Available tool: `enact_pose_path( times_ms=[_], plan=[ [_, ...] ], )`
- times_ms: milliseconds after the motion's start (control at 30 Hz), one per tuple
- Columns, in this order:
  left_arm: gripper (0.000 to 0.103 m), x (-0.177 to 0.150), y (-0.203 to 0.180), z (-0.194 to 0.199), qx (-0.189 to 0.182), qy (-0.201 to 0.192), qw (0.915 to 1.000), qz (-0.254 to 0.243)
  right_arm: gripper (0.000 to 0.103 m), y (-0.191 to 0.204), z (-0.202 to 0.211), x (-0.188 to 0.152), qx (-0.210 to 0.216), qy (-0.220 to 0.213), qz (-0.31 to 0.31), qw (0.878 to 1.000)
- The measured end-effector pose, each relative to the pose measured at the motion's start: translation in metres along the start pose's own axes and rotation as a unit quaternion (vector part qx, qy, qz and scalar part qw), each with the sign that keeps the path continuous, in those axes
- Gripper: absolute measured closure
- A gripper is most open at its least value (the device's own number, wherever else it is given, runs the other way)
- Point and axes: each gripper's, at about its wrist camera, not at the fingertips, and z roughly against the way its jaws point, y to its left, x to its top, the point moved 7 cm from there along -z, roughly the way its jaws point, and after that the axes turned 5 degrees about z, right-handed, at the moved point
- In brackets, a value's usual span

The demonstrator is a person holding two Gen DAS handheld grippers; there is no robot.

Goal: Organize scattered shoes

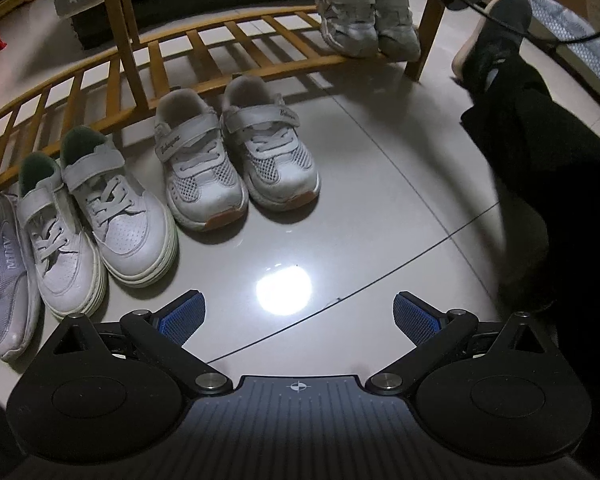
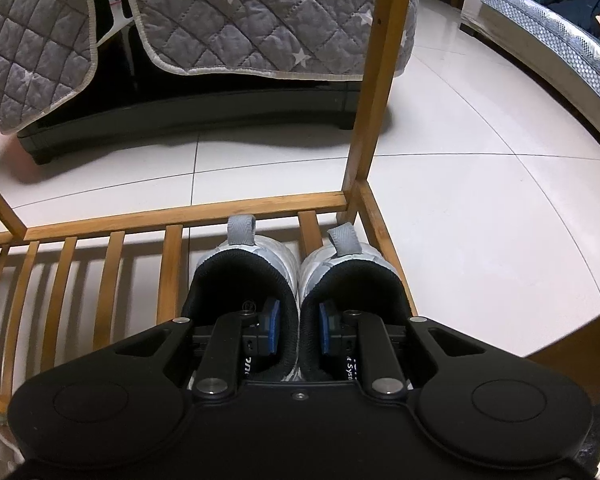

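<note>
My right gripper (image 2: 300,312) has one finger inside each shoe of a silver-grey pair (image 2: 256,254) and is shut on their two touching inner walls. The pair stands at the right end of the slatted wooden rack (image 2: 140,220), heels toward the back rail. The left wrist view shows the same pair (image 1: 364,20) on the rack (image 1: 228,40). My left gripper (image 1: 296,300) is open and empty above the floor. In front of the rack stand a white mesh pair (image 1: 236,152), a white pair with green lining (image 1: 96,216), and a lilac shoe (image 1: 0,280).
A person's leg in black trousers (image 1: 540,152) with a dark shoe (image 1: 496,32) fills the right side. A quilted grey cover (image 2: 260,20) hangs behind the rack over a black cabinet (image 2: 180,112). The rack's upright post (image 2: 376,92) stands right of the grey pair. Tiled floor (image 2: 480,220) lies to the right.
</note>
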Motion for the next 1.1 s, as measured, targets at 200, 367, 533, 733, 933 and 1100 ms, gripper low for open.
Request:
enact_pose_path(
  times_ms=[200, 367, 533, 733, 933, 1100],
  plan=[
    [0.001, 0.004, 0.006, -0.006, 0.008, 0.004, 0.9999, -0.01, 0.082, -0.002, -0.004, 0.002, -0.001, -0.002, -0.004, 1.0],
    [0.001, 0.01, 0.0, -0.008, 0.008, -0.003, 0.9997, -0.024, 0.082, -0.002, -0.006, 0.003, 0.003, -0.001, -0.002, 1.0],
    [0.001, 0.017, -0.011, -0.006, 0.005, -0.013, 0.9992, -0.036, 0.082, -0.001, -0.007, 0.004, 0.005, -0.001, 0.004, 1.0],
    [0.001, 0.023, -0.021, -0.005, 0.004, -0.019, 0.9986, -0.05, 0.082, 0.0, -0.01, 0.005, 0.006, -0.006, 0.003, 1.0],
    [0.001, 0.019, -0.022, -0.007, 0.008, -0.013, 0.9986, -0.051, 0.081, 0.0, -0.011, 0.004, 0.006, -0.006, 0.003, 1.0],
    [0.001, 0.015, -0.02, -0.005, 0.01, -0.013, 0.9986, -0.05, 0.079, 0.0, -0.012, 0.004, -0.001, -0.006, 0.008, 1.0]
  ],
)
